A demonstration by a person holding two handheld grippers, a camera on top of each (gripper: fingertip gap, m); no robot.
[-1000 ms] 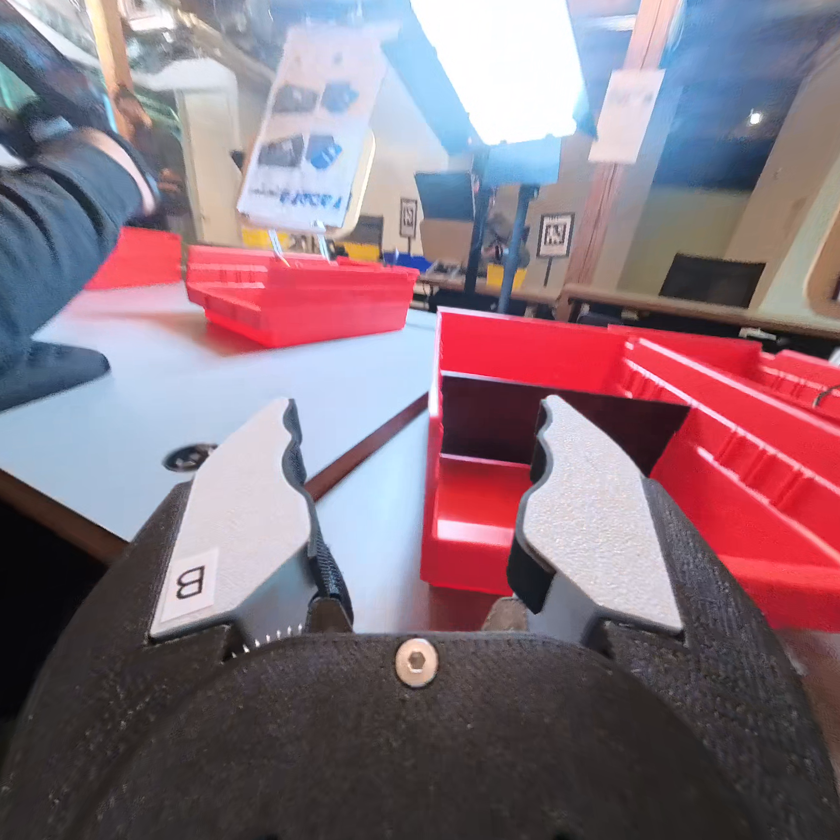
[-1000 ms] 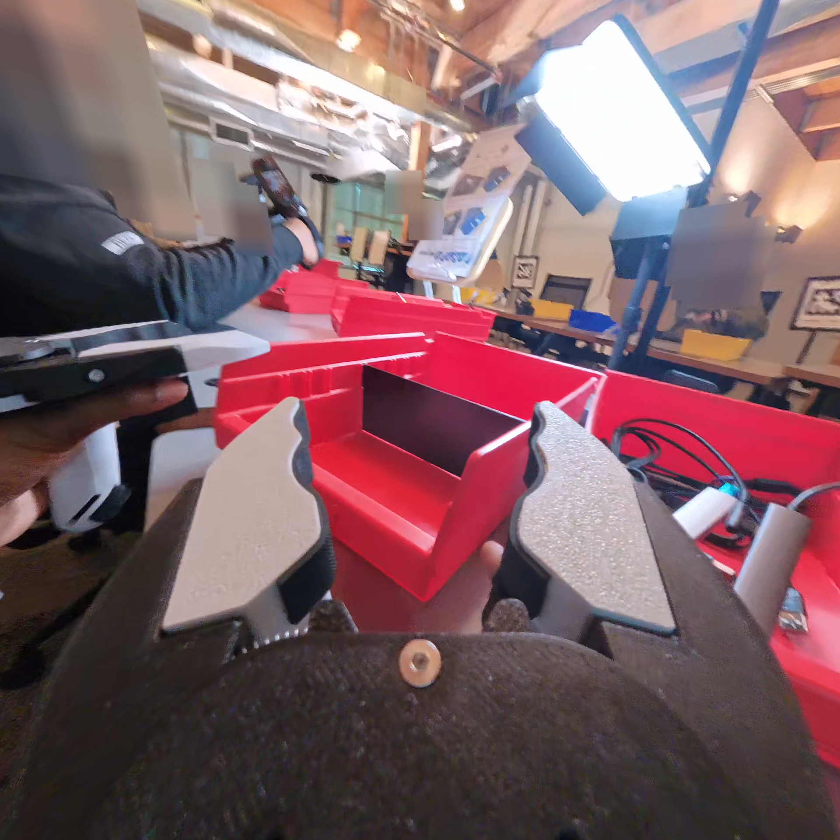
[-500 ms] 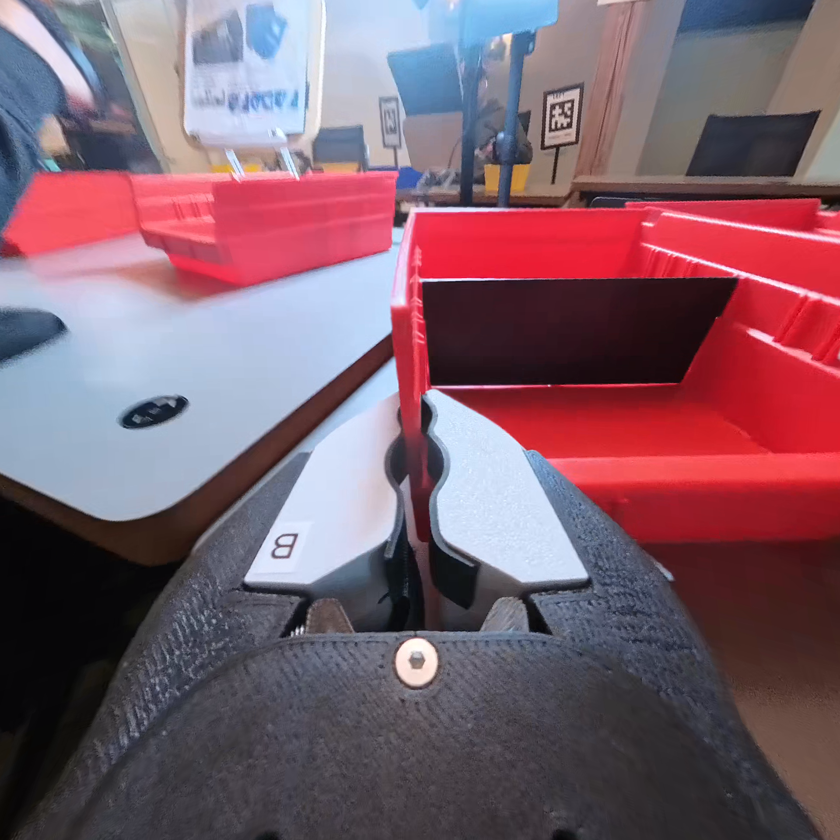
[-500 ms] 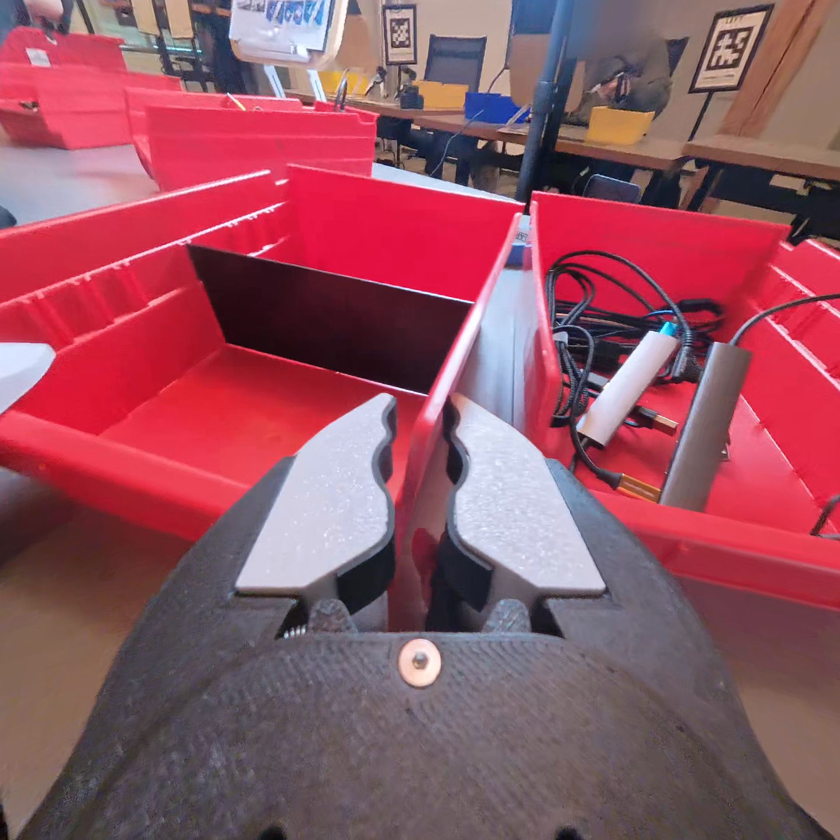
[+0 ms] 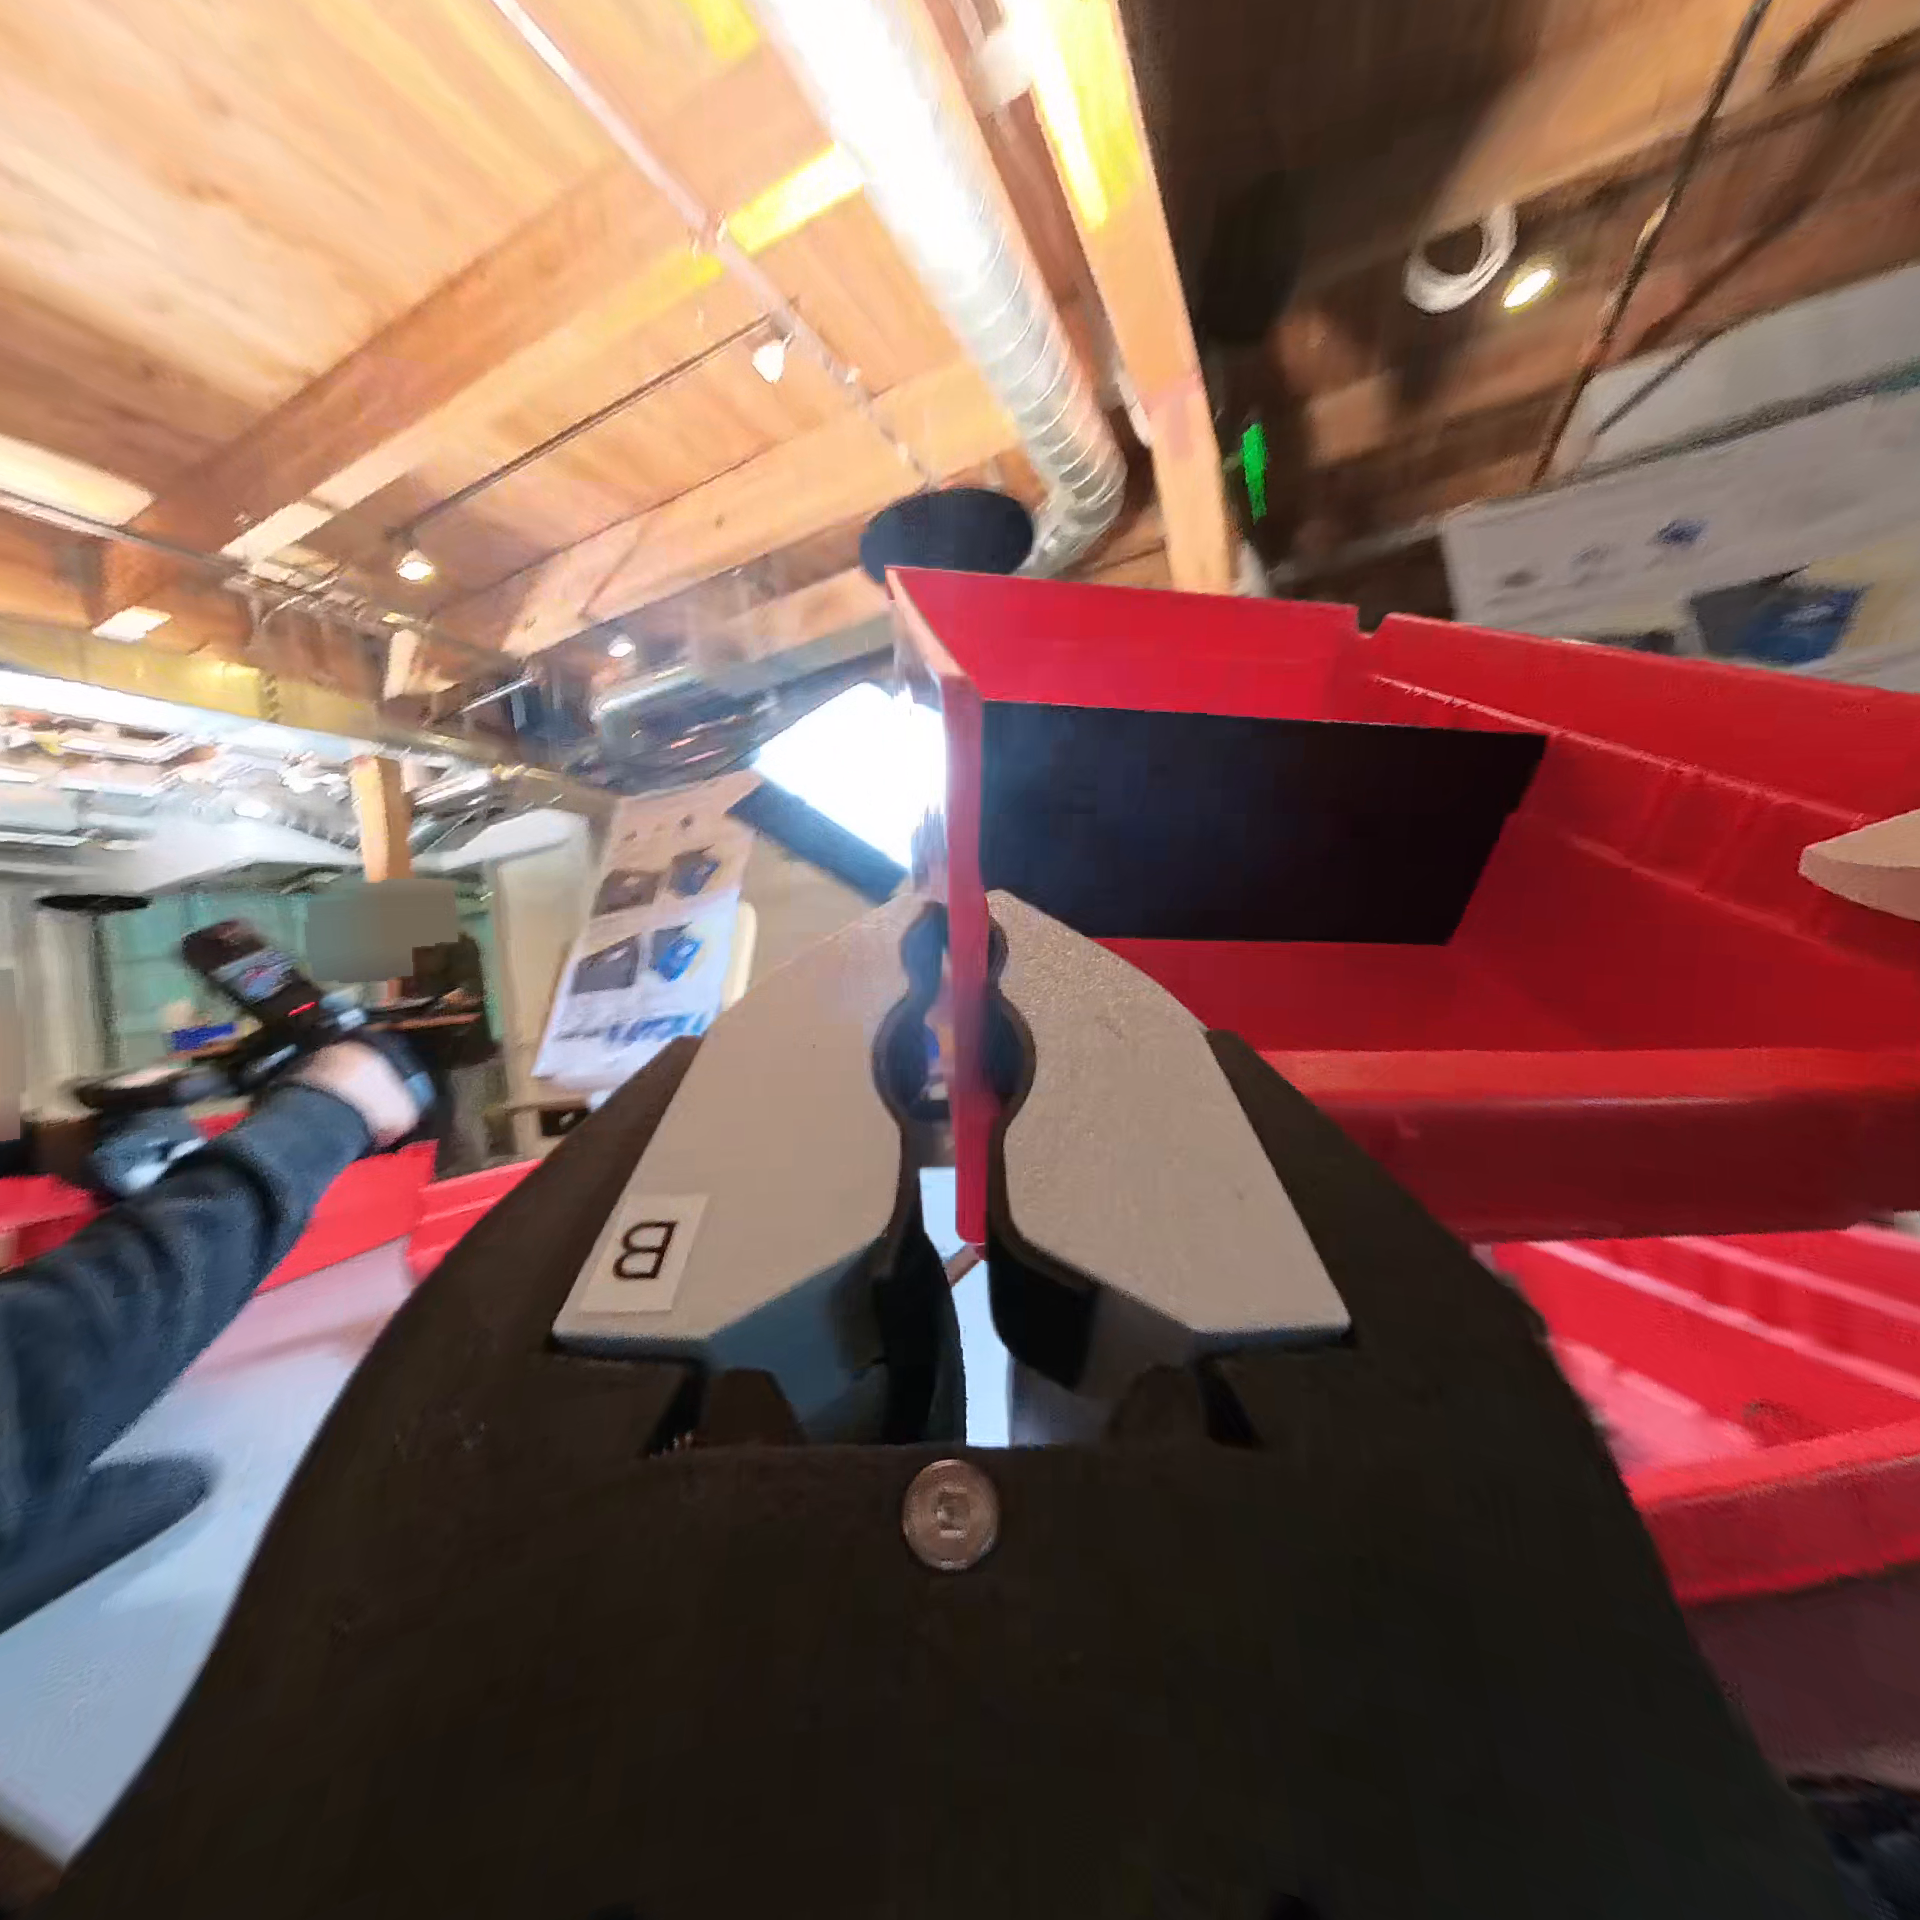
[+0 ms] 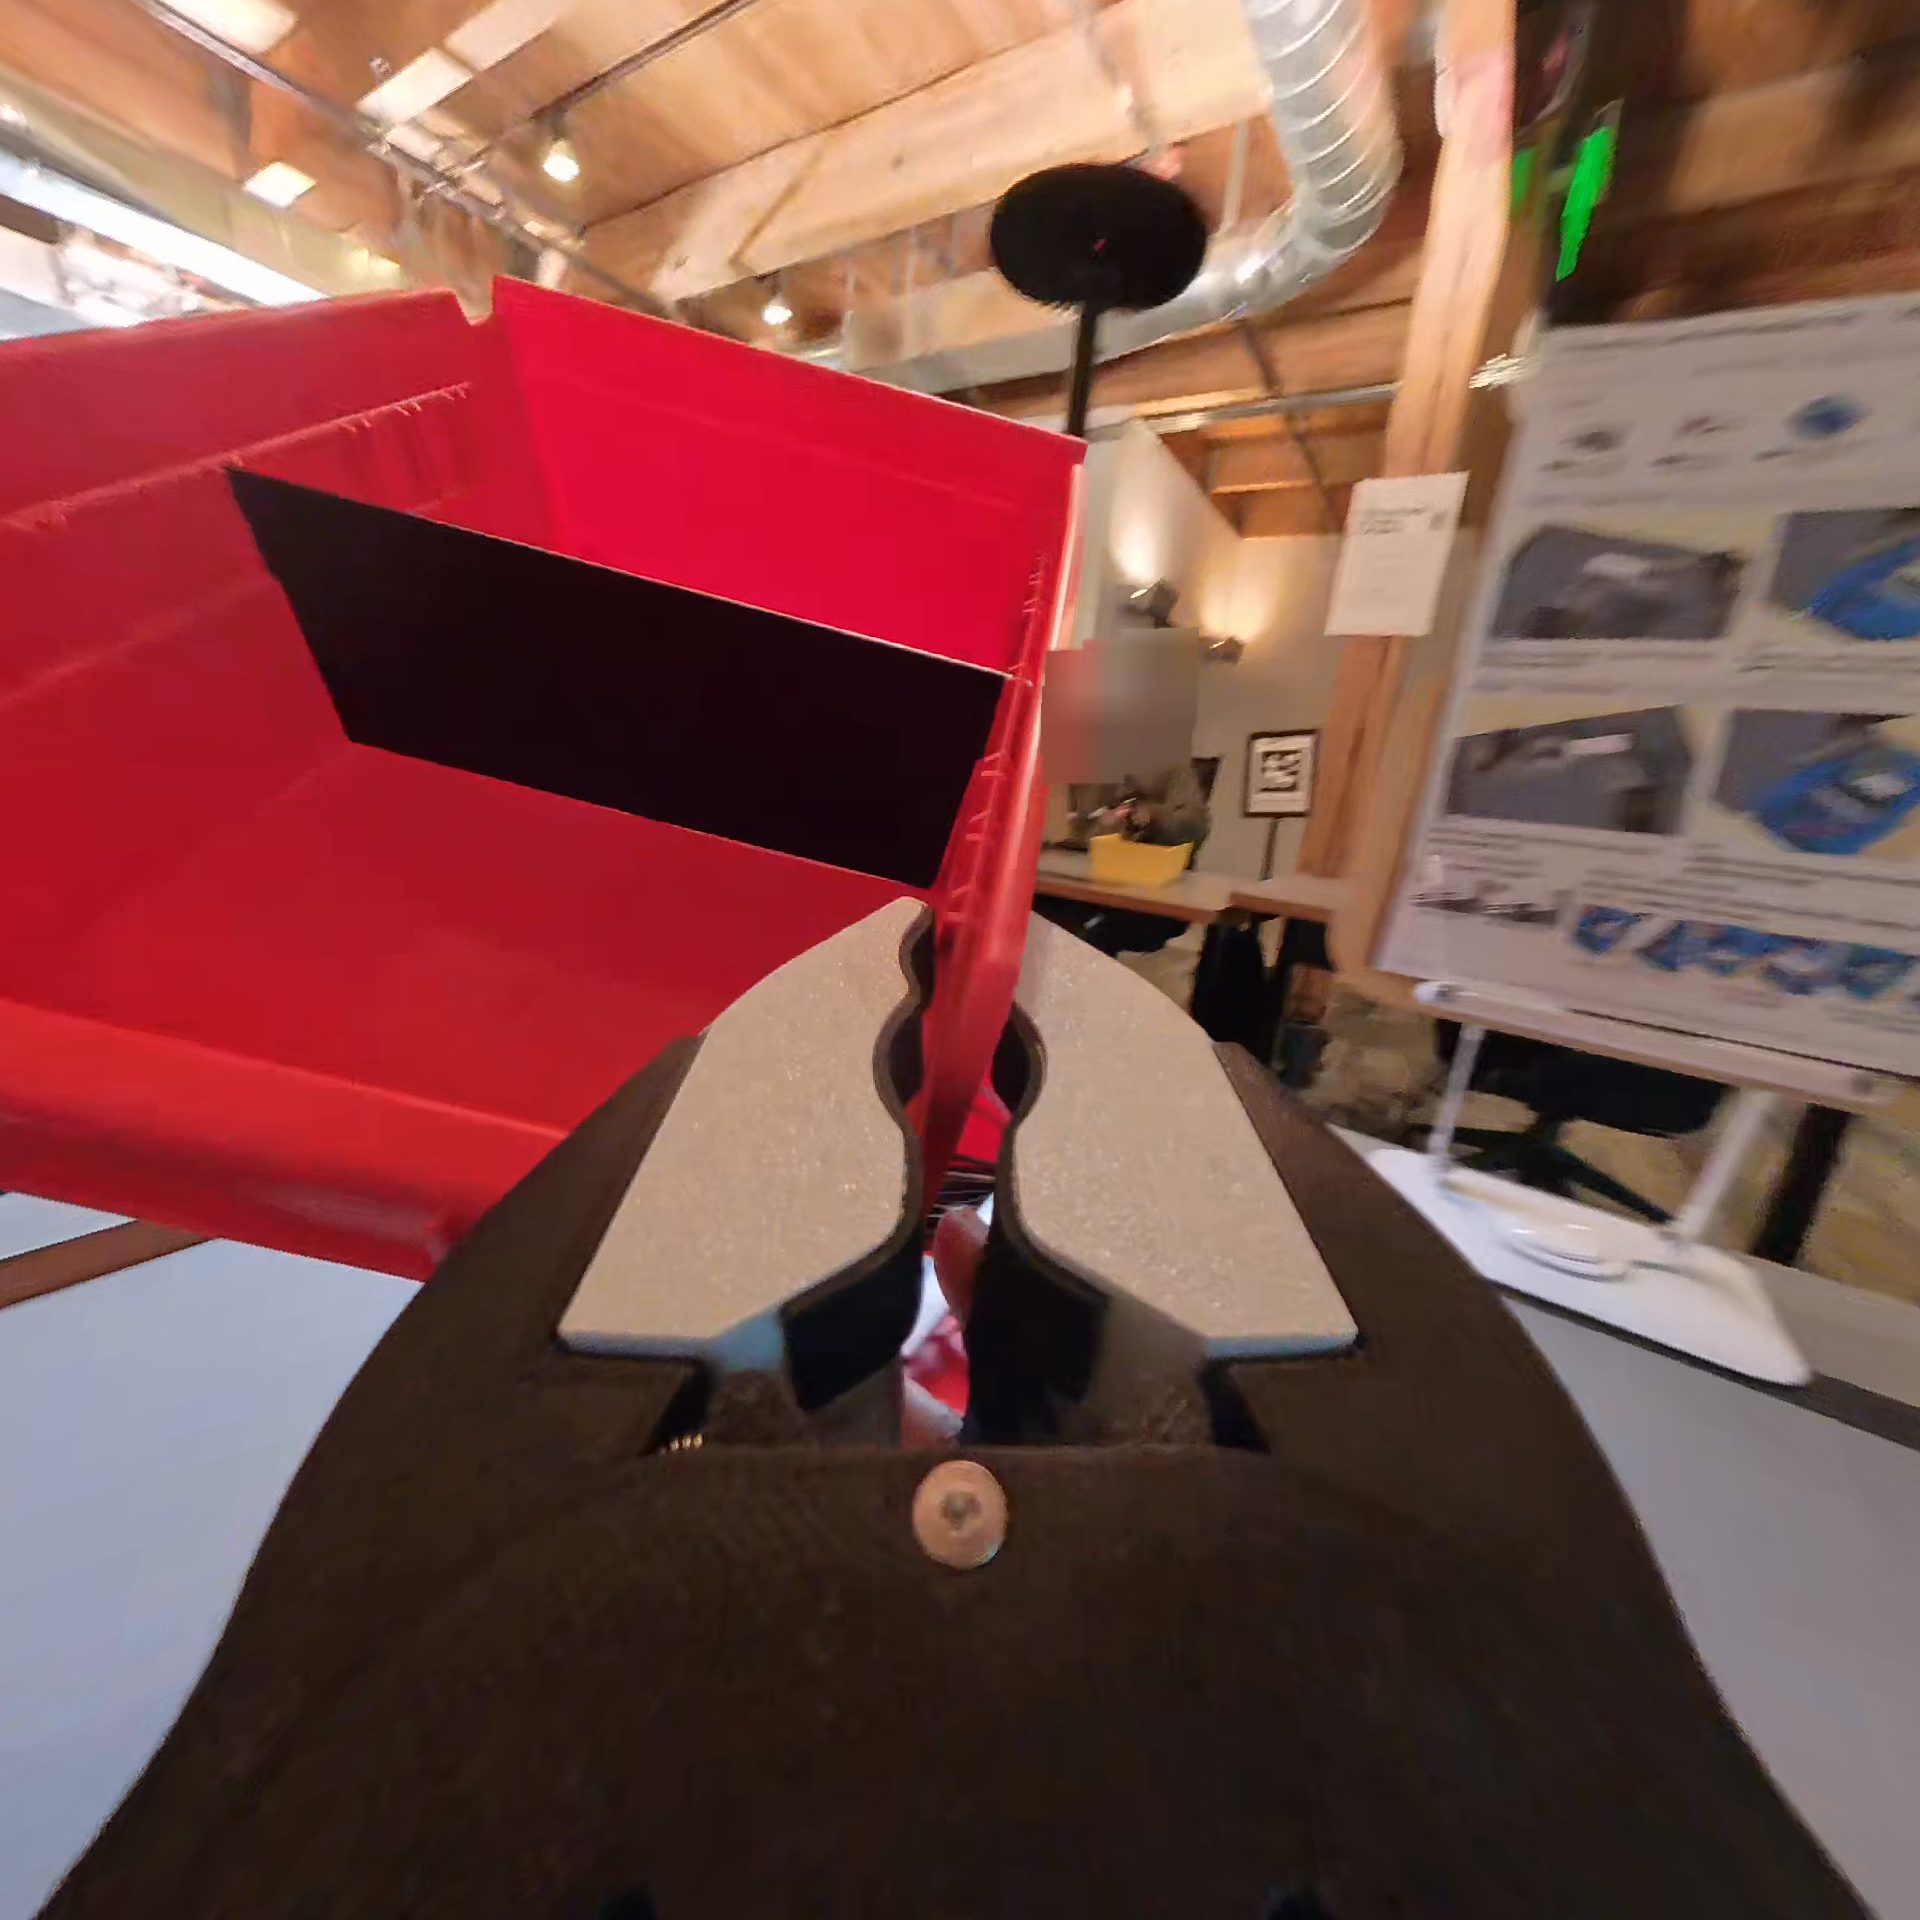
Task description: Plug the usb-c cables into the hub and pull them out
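Observation:
An empty red bin (image 5: 1558, 987) with a black divider (image 5: 1226, 821) is held up off the table, tilted. My left gripper (image 5: 954, 935) is shut on the bin's left side wall. My right gripper (image 6: 975, 935) is shut on the bin's right side wall (image 6: 1013, 831). The bin's inside shows in the right wrist view (image 6: 436, 914), with the black divider (image 6: 644, 696) across it. The right gripper's pale finger tip (image 5: 1860, 862) shows at the right edge of the left wrist view. No hub or usb-c cable shows clearly in either view.
Another red bin (image 5: 1714, 1382) sits below the lifted one on the grey table (image 5: 166, 1475). A person's dark sleeve and hand (image 5: 156, 1226) reach over the table at left. A poster on a white stand (image 6: 1683, 727) is at right, past the table edge.
Both grippers went from open to shut on the empty bin's side walls, then lifted and tilted it up. The second bin with the hub and cables has left the right wrist view.

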